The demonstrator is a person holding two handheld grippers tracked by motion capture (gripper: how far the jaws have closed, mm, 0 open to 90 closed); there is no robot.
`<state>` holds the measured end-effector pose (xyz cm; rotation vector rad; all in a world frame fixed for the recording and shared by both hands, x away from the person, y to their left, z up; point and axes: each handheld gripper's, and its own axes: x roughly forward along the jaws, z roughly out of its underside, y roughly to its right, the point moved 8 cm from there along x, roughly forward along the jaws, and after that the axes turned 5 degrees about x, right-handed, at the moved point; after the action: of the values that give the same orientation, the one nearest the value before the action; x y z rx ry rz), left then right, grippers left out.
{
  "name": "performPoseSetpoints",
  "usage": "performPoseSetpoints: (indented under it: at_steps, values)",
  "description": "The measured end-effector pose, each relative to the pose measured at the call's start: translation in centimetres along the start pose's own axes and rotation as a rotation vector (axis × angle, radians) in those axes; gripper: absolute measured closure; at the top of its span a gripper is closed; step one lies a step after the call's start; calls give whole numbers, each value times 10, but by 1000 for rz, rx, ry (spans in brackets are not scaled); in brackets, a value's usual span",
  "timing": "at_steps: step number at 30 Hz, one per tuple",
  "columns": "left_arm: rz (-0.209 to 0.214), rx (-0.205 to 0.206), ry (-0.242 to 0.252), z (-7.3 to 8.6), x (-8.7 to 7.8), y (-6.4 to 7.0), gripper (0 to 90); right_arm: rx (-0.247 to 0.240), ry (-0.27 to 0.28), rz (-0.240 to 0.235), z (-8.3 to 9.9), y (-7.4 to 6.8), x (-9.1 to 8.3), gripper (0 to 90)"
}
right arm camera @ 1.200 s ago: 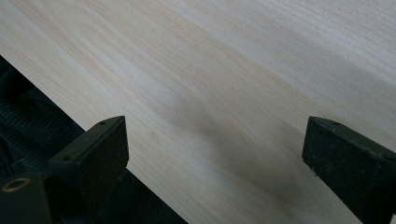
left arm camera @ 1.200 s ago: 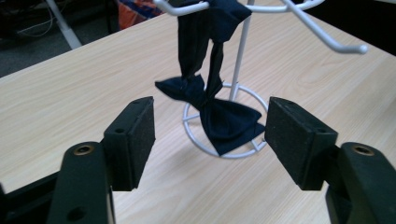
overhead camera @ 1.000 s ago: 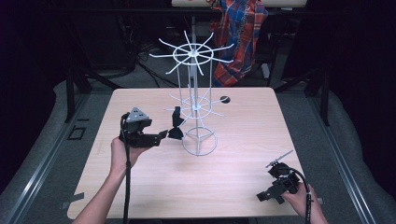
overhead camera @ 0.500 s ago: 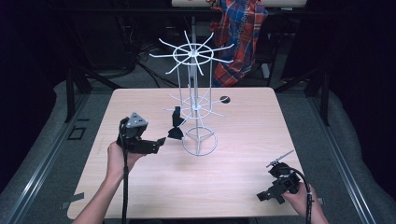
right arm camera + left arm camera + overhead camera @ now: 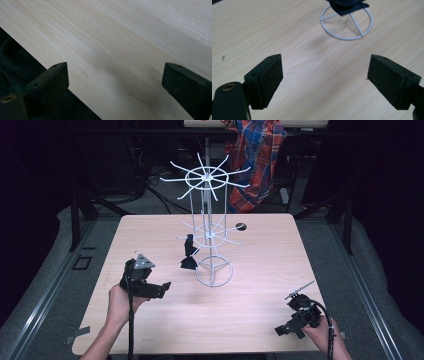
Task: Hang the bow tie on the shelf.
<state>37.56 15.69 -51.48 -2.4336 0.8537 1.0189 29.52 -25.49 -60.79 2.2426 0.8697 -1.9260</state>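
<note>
I see no container on the pale wooden table (image 5: 250,315); the nearest thing to a holder is the white wire spinning display rack (image 5: 206,232), which stands upright near the table's middle on its ring base (image 5: 347,22); from one hook of its lower tier hangs a small black item (image 5: 188,252), its lower end just beside the ring base, and I cannot tell what it is. Behind the rack a small black round disc (image 5: 241,226) lies on the table, well apart from both tools; a red and blue plaid cloth (image 5: 255,155) hangs beyond the far edge.

My left gripper (image 5: 159,289) hovers over the left half of the table, jaws spread wide with bare wood between the pads (image 5: 270,77) in the left gripper view, holding nothing; the ring base sits ahead of it. My right gripper (image 5: 115,85) is at the near right corner, jaws likewise wide apart and empty, over the table's edge.

Against a second ago, the left gripper has drawn back from the hanging black item, which it was close against; the item stays on its hook; the right gripper has not shifted.
</note>
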Motion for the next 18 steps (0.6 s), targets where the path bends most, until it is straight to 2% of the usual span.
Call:
performPoseSetpoints:
  at_steps: [10, 18]
  values:
    - [-24, 22, -83, 25, 3, 7, 92, 6, 8, -1, 0, -1, 0, 68]
    - [-19, 24, -142, 46, 2, 11, 80, -13, -9, 2, 0, 0, -1, 68]
